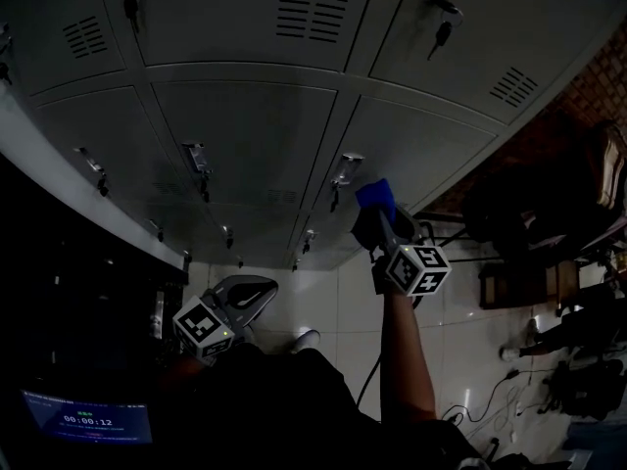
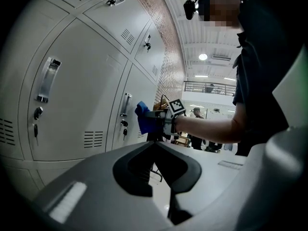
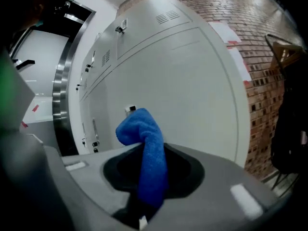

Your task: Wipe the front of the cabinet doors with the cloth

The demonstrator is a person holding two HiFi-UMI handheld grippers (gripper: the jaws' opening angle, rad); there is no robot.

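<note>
Cloth: a blue, fuzzy microfibre cloth (image 3: 146, 137), bunched into a thick fold that rises from between the jaws and curls over into a rounded lump at its free end.
Right tool: the right tool (image 3: 150, 163) is pinching the cloth, jaws pressed against its lower part.
Cloth position: in the head view the cloth (image 1: 376, 195) is up at the pale grey metal cabinet doors (image 1: 245, 135), just beside a silver pull handle (image 1: 345, 169). Whether it touches the door front cannot be told.
Left tool: the left tool (image 2: 155, 146) has its jaws pressed together with nothing between them. It is low and well apart from the doors, near the person's body (image 1: 250, 300).
Doors: flat panels with louvred vent slots, key locks and upright handles.
Seen from the left tool: the cloth (image 2: 143, 118) sticks out ahead of the right tool (image 2: 155, 121), level with a door handle (image 2: 126, 105).
</note>
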